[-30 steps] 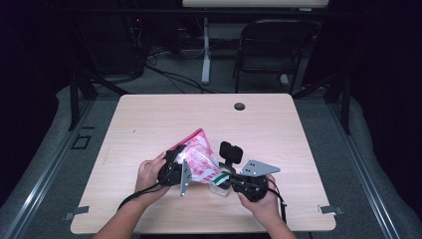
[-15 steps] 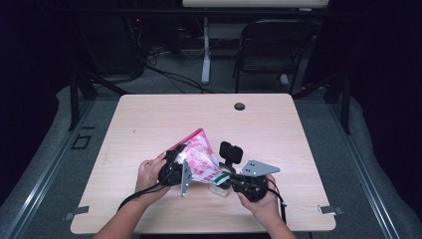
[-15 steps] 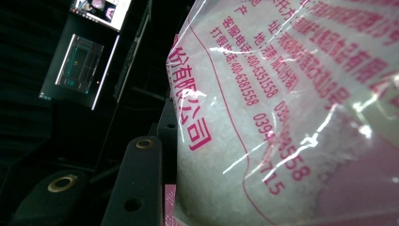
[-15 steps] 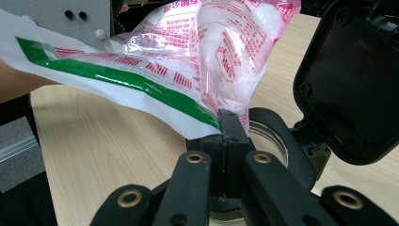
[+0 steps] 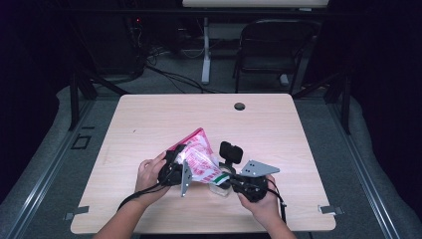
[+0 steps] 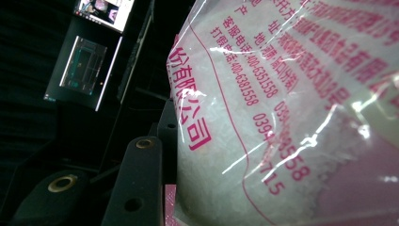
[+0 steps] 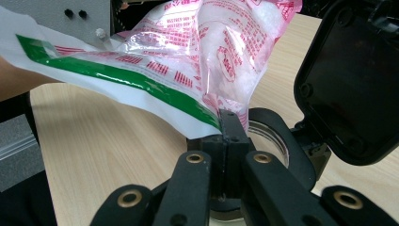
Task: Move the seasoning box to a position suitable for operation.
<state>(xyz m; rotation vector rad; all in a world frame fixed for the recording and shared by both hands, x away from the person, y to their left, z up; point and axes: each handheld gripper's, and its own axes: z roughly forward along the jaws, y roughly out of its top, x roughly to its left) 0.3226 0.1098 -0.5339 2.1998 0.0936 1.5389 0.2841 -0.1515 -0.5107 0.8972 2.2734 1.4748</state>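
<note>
My left gripper [image 5: 178, 172] has its jaws about half open around the fat belly of the bag [image 5: 199, 158], pads pressed into the plastic — that grip carries the weight and tips the bag up over the near middle of the table [image 5: 278, 129]. My right gripper [image 7: 229, 136] is pinched fully shut on the bag's lower corner, right at the green strip [image 7: 117, 77], I'd say to steer that corner like a spout. Just beneath it sits a small clear jar [image 7: 268, 136] with a black collar, its hinged black lid [image 7: 350, 80] thrown back to the right — open to receive. The bag holds white, coarse crystals, bunched in its upper part. Whether anything lies in the jar yet, I cannot tell.
</note>
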